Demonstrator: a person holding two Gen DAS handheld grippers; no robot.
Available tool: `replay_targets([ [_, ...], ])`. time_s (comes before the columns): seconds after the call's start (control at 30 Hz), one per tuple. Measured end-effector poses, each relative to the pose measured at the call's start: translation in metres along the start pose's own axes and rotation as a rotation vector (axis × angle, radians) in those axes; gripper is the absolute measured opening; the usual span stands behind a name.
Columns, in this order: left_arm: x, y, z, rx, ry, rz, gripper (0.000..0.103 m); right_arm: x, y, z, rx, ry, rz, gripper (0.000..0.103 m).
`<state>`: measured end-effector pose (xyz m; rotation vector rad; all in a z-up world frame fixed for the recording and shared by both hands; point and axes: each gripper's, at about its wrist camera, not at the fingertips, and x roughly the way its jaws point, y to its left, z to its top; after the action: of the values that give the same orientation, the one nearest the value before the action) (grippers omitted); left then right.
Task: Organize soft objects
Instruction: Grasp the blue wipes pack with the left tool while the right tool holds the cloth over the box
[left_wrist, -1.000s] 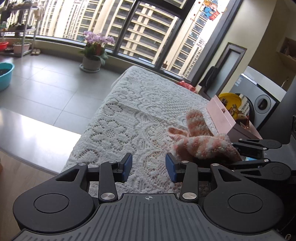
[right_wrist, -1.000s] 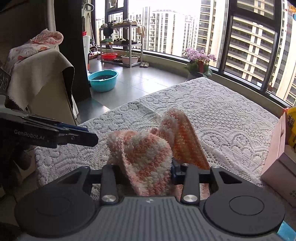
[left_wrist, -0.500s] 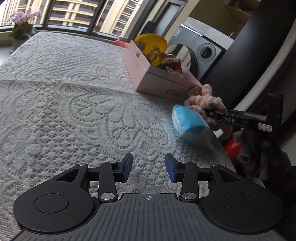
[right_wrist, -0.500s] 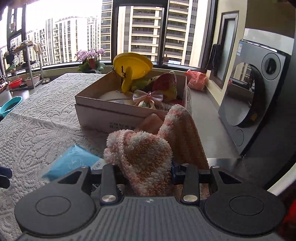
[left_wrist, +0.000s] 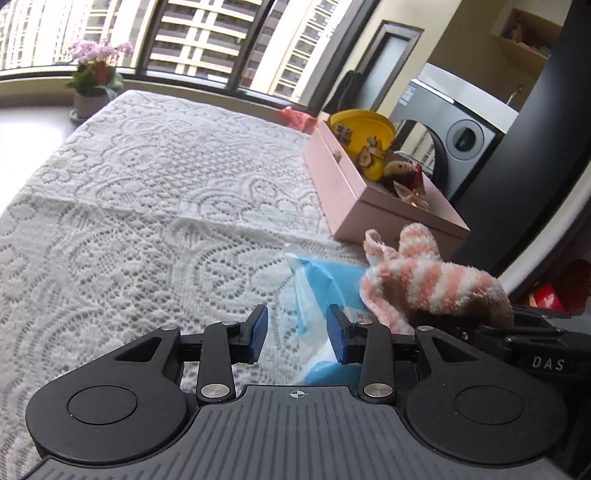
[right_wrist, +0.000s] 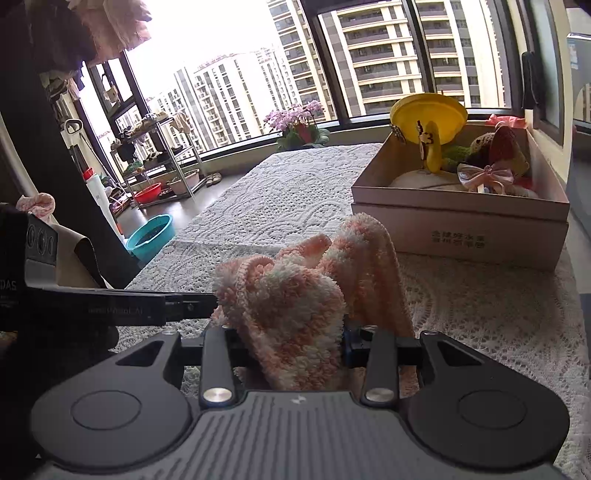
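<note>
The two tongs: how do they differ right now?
The right tongs are clamped on a fluffy pink-and-white sock; the left tongs hold nothing, their blue pads apart and just narrowing. A blue packet lies under the left ones. Both are black and point over the lace cloth.

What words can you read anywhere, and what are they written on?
"DAS": white letters on the black body of the right tongs, seen from the left camera.
"DAS": again on the left tongs, cut off at the picture's edge in the right camera.
Faint grey print on the left tongs' arm: too blurred to read.
Two lines of dark characters on the front of the cardboard box: too small to read.
</note>
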<state>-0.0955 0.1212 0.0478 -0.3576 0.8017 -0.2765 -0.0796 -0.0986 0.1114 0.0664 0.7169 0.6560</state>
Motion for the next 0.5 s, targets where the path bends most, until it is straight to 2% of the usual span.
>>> replay_targets([
  [0.07, 0.003, 0.008, 0.014, -0.01, -0.062, 0.045, 0.039, -0.011, -0.001, -0.002, -0.042, -0.064, -0.108, 0.038],
  [0.13, 0.003, 0.01, 0.025, -0.018, -0.098, 0.101, 0.039, -0.03, -0.005, -0.009, -0.104, -0.136, -0.26, 0.038],
  [0.2, -0.005, 0.003, 0.031, 0.012, -0.144, 0.129, 0.039, -0.034, -0.009, -0.016, -0.148, -0.148, -0.355, 0.038],
  [0.27, -0.014, -0.012, 0.029, 0.082, -0.163, 0.124, 0.039, -0.029, -0.018, -0.023, -0.127, -0.112, -0.368, 0.039],
  [0.33, -0.014, -0.03, 0.023, 0.155, -0.155, 0.103, 0.044, -0.022, -0.028, -0.03, -0.072, -0.055, -0.345, 0.042],
  [0.4, 0.0, -0.052, 0.014, 0.256, -0.104, 0.086, 0.057, -0.016, -0.032, -0.037, -0.047, -0.032, -0.324, 0.046],
  [0.43, 0.008, -0.062, 0.007, 0.309, -0.082, 0.108, 0.06, -0.017, -0.032, -0.041, -0.051, -0.044, -0.323, 0.051],
  [0.5, 0.022, -0.079, -0.006, 0.433, -0.094, 0.158, 0.076, -0.019, -0.031, -0.046, -0.073, -0.054, -0.319, 0.058],
])
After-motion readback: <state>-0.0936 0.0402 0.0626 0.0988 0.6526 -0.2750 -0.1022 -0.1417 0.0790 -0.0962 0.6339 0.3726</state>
